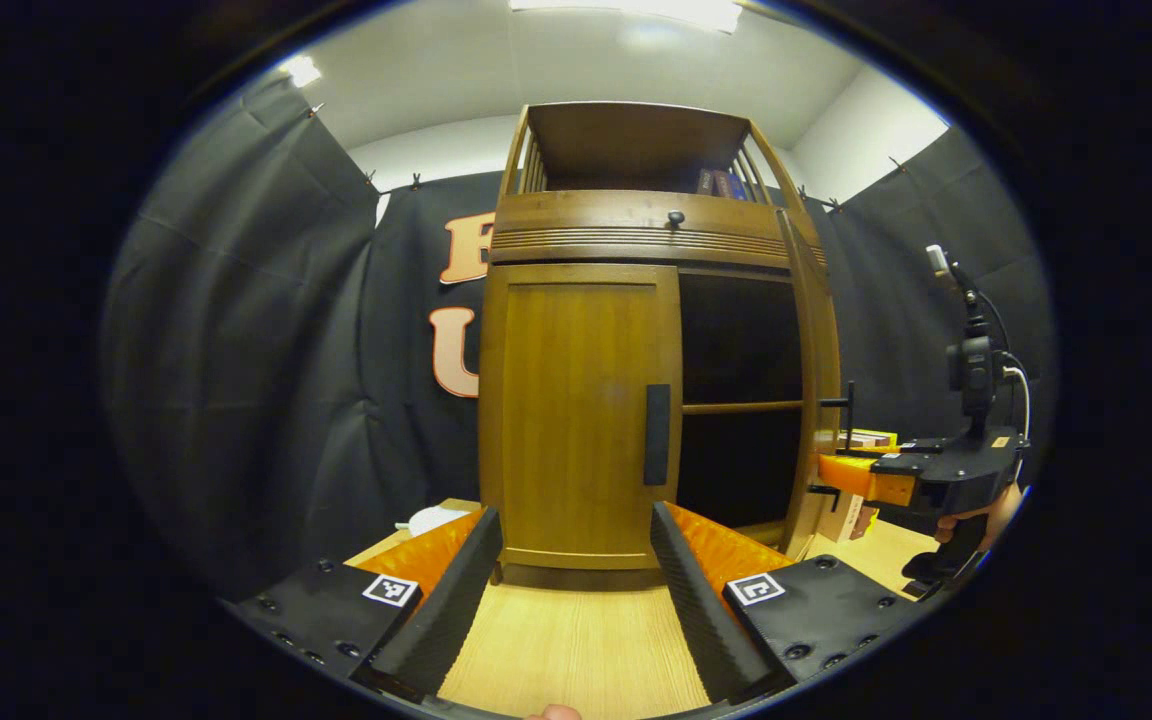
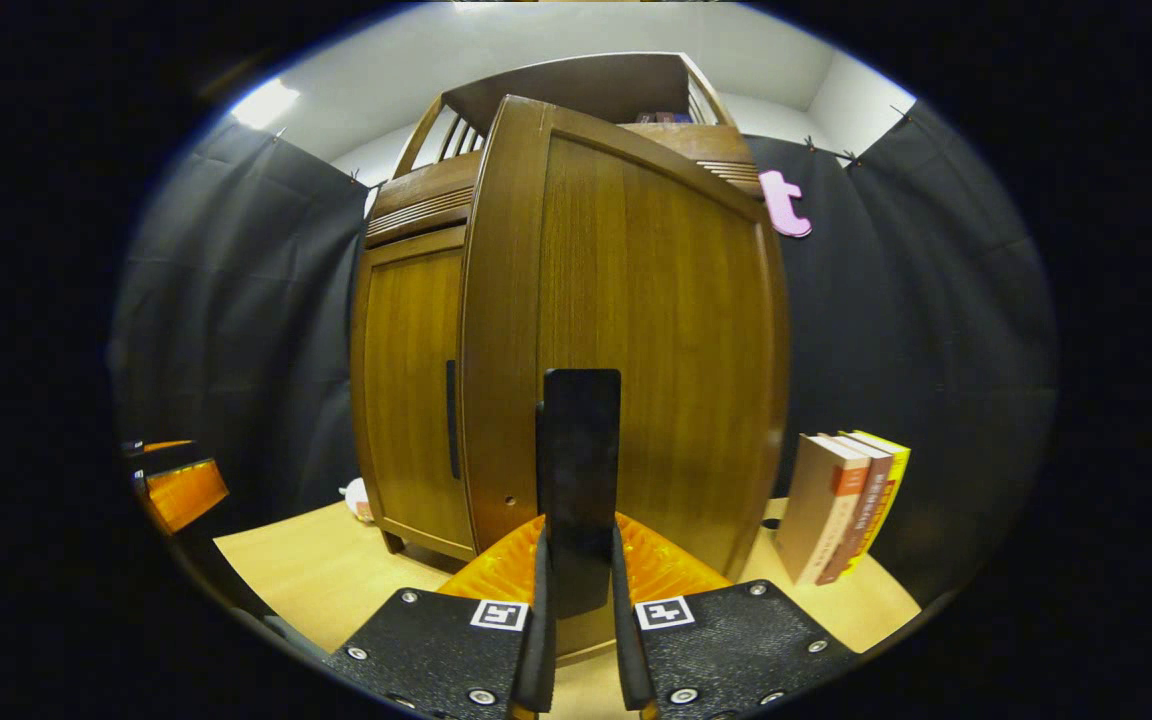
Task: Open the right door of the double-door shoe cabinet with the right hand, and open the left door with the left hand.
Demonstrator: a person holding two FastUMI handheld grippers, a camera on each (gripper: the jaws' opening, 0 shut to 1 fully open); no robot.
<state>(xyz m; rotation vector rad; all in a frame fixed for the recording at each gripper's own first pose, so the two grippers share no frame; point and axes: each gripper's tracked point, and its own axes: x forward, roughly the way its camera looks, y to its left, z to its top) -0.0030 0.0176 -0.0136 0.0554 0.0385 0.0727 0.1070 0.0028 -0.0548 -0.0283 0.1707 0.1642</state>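
The wooden shoe cabinet [image 1: 636,235] stands on the table. Its left door [image 1: 576,420] is closed, with a black vertical handle [image 1: 657,434] at its inner edge. My left gripper [image 1: 576,560] is open a short way in front of that door, touching nothing. The right door [image 2: 636,330] is swung out, and its black handle [image 2: 581,470] sits between the fingers of my right gripper [image 2: 579,545], which is shut on it. In the left gripper view the right gripper [image 1: 836,470] shows at the open door's edge [image 1: 821,400], held by a hand. The left gripper [image 2: 176,490] shows at the left of the right gripper view.
Behind the open door lies a dark interior with one shelf [image 1: 741,407]. Above the doors is a drawer with a knob [image 1: 675,218]. Three books [image 2: 841,505] lean on the wall to the cabinet's right. A white object [image 1: 436,520] lies at its left on the table [image 1: 576,650].
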